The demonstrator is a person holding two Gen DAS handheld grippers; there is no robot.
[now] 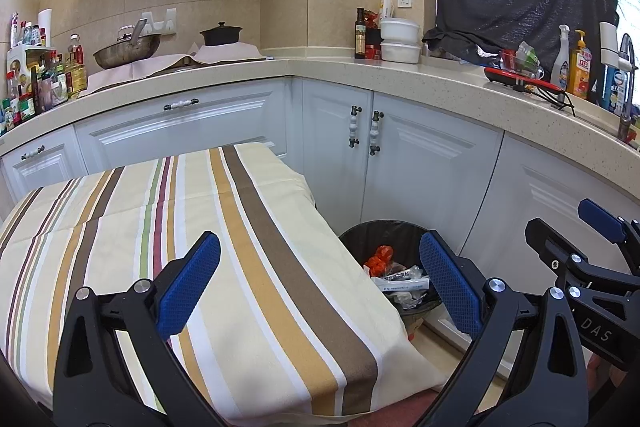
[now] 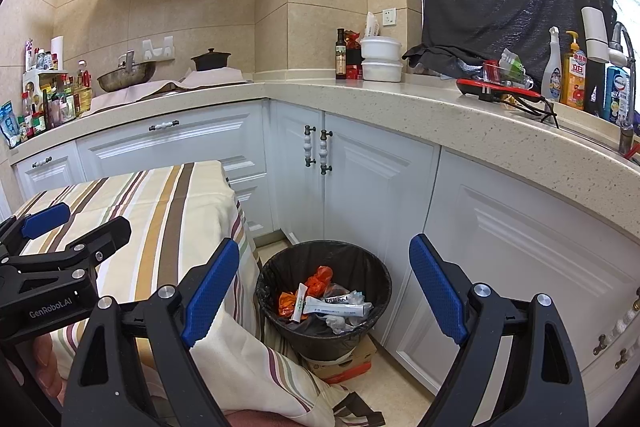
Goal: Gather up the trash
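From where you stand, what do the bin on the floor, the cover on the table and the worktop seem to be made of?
The bin looks like dark plastic lined with a thin black bag, glossy and crinkled at the rim. The table cover seems to be woven cloth, matte, striped, with fold creases and draped edges. The worktop looks like polished speckled stone or a composite; I cannot tell which.

A cloth of cream ground is showing stripes of brown, ochre, white, maroon and green. The round bin's black liner is holding orange crumpled wrappers and white tubes with clear plastic. Both black claws, the left claw and the right claw, are wearing blue dimpled pads. White panelled cupboard doors are sitting under a speckled beige stone counter.
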